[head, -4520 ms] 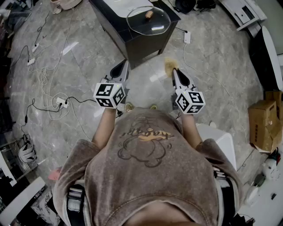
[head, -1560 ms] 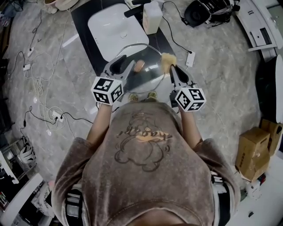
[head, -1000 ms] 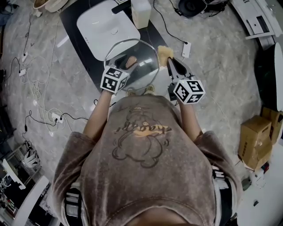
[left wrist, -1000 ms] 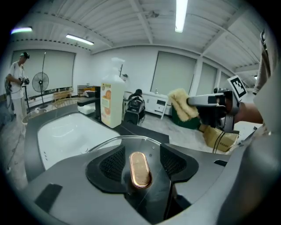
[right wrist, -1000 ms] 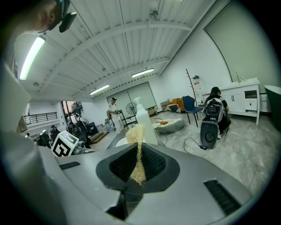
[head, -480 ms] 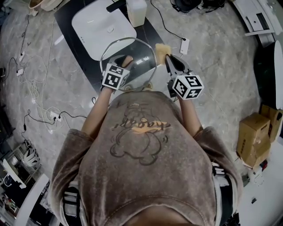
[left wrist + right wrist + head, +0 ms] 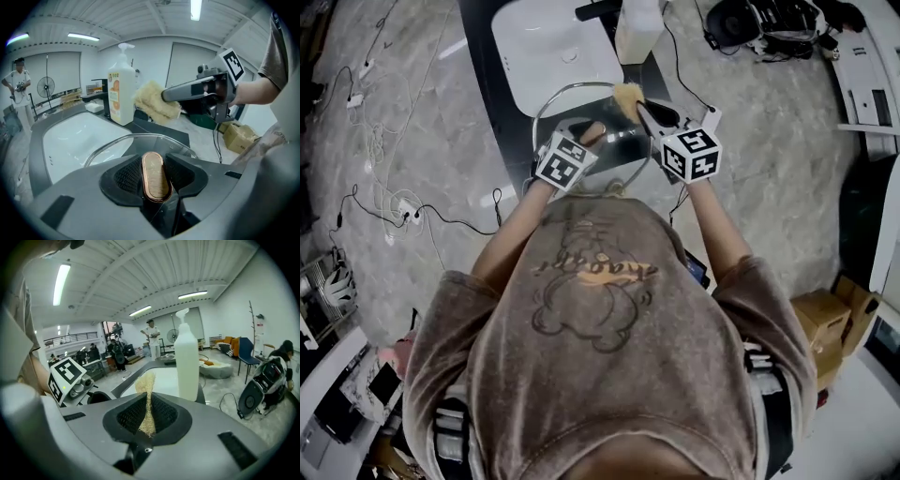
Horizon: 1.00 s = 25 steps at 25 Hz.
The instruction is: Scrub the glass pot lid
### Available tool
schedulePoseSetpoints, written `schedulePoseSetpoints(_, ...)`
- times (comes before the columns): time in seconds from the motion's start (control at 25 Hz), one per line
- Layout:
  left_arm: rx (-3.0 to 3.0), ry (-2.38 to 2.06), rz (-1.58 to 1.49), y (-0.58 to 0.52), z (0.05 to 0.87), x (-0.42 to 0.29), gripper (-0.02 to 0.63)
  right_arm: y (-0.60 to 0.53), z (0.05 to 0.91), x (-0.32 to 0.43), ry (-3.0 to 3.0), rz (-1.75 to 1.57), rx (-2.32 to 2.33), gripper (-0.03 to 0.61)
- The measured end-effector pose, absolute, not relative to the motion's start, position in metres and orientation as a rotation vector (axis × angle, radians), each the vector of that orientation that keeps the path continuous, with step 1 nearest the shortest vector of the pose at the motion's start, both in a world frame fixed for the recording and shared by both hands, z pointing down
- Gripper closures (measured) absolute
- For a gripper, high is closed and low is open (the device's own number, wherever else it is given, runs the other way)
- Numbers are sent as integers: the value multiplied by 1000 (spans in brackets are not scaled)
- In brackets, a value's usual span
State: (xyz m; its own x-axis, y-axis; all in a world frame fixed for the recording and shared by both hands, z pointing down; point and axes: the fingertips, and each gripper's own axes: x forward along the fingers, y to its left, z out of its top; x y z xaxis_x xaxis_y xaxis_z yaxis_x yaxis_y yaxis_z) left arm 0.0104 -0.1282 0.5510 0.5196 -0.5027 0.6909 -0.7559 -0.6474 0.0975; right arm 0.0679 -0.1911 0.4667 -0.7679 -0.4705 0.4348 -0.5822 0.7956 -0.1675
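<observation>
Lid: glass lid (image 7: pixel 617 152) is seen at upper centre of the head view, over the near edge of a dark counter (image 7: pixel 490 86) and just below the white sink (image 7: pixel 546 47); whether it rests on the counter cannot be told.
Knob: an oval copper-coloured knob (image 7: pixel 154 180) is shown at the lid's centre, standing up between two black pads.
Left gripper: the left gripper (image 7: pixel 154 169) is clamped on the knob at a middling width, both pads pressed to its sides; its jaws have just been closing onto it.
Right gripper: the right gripper (image 7: pixel 148 414) is squeezed narrow on a sponge, the pads nearly met.
Sponge: the yellow fibrous sponge (image 7: pixel 146 383) is pinched by its lower part, its free end sticking out past the jaw tips; in the left gripper view it is seen above the lid's far rim, apart from the glass.
Bottle: a white pump bottle (image 7: pixel 638 28) is stood upright on the counter beside the sink, at the top edge of the head view.
Surroundings: a grey marble floor (image 7: pixel 403 141) is strewn with cables at left; a cardboard box (image 7: pixel 820 323) is placed at lower right.
</observation>
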Motion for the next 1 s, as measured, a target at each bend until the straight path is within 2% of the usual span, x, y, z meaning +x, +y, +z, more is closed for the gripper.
schedulePoseSetpoints(0.28,2340,-1115,845,-131,550,5,439,-198,490,-1,-2500,-73,333,555)
schedulePoseSetpoints(0.64,2301,-1146,800,-131,553,4,442,-173,528,-50,-2267,-669,-209,555)
schedulePoseSetpoints(1.0,2283,-1169,779,-131,554,2,442,-151,544,-70,-2088,-1042,-602,555)
